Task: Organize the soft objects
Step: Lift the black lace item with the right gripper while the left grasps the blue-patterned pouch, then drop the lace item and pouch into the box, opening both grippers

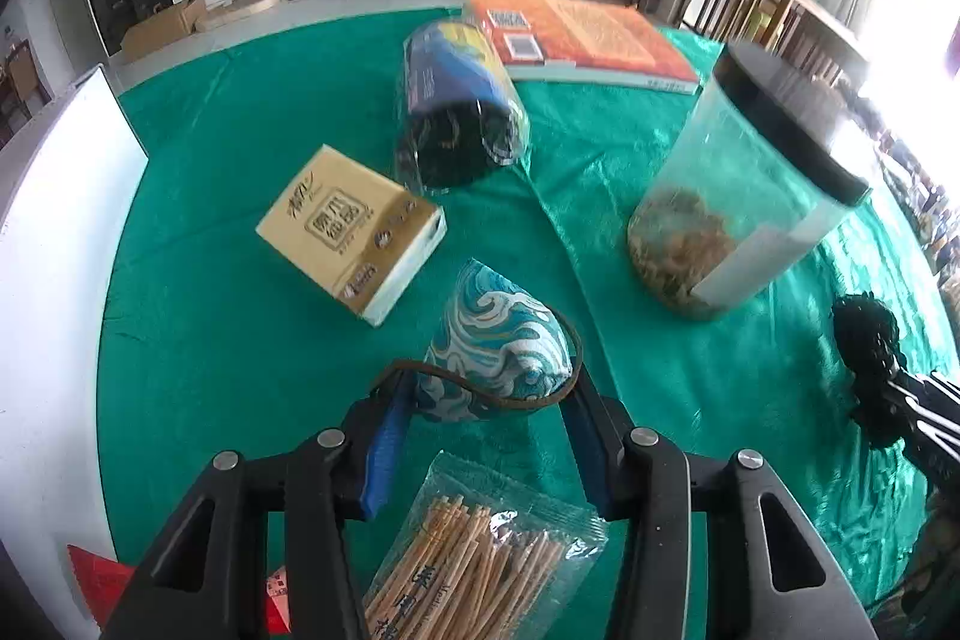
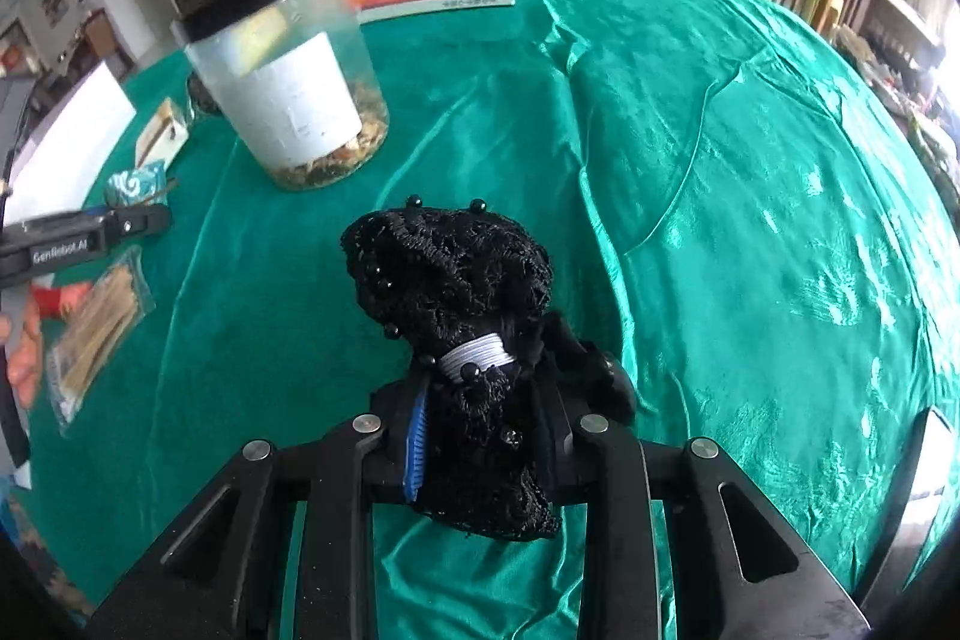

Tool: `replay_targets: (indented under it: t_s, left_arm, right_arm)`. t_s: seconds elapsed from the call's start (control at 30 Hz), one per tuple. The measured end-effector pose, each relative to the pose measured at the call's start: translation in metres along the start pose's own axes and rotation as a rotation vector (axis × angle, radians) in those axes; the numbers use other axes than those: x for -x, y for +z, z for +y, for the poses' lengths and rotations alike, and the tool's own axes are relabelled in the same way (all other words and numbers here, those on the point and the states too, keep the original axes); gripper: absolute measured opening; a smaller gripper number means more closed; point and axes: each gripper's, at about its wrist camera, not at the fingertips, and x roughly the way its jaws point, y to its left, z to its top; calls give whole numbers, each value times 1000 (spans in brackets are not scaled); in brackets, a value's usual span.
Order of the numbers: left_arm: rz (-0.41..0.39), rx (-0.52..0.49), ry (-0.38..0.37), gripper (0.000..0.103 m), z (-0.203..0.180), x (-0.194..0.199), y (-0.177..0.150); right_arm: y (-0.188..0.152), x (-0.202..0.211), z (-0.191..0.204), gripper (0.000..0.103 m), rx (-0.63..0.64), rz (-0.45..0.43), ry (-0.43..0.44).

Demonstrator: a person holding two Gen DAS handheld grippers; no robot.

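Wave-print pouch point(image 1: 495, 346) between left fingers point(image 1: 378, 451) (spread), black lace bundle point(image 2: 462, 328) clamped right

You've got a blue-and-white wave-print fabric pouch point(image 1: 498, 346) with a brown cord looped round its near end, lying on the green cloth between your left gripper's point(image 1: 486, 403) spread fingers, contact unclear. Your right gripper point(image 2: 486, 400) clamps a black lace bundle point(image 2: 462, 316) with small black beads and a white elastic band round its middle, raised above the cloth.
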Motion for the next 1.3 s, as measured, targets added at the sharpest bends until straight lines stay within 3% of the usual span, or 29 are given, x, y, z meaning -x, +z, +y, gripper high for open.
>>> replay_targets:
  t_s: [0.2,0.33,0.4,0.53,0.73,0.8,0.83,0.87,0.9,0.97,1.07,1.17,1.23,1.3]
  left_arm:
    - [-79,90,-115,49,18,50,13]
    - [-145,162,-153,49,52,99,8]
    - [-184,184,-140,49,77,130,-4]
    - [-245,222,-31,49,143,191,-37]
    - [-245,323,240,51,242,252,-113]
    - [-239,375,327,67,264,260,-136]
    - [-249,408,363,87,275,263,-148]
    - [-262,436,387,99,282,265,-158]
    - [-279,461,404,99,287,266,-167]
    - [-286,494,390,99,295,265,-182]
    - [-302,517,351,99,297,259,-194]
    - [-336,512,305,99,281,251,-192]
    - [-360,502,266,99,268,249,-191]
    - [-376,491,227,99,253,252,-180]
  right_arm:
    - [67,27,-24,30,-121,-134,57]
    - [107,55,9,30,-54,-200,69]
    - [119,72,47,30,19,-223,93]
    - [118,103,145,30,159,-228,247]
    - [72,127,316,31,333,-123,590]
    - [55,128,363,38,372,-75,688]
    - [47,128,382,54,381,-58,736]
    - [40,128,398,76,401,-34,790]
    - [34,127,407,77,424,-18,819]
    - [23,127,409,77,464,-38,799]
    - [20,113,371,77,431,-83,706]
    - [24,81,306,77,290,-117,507]
    - [30,53,271,79,202,-81,360]
    - [21,28,257,79,179,-46,280]
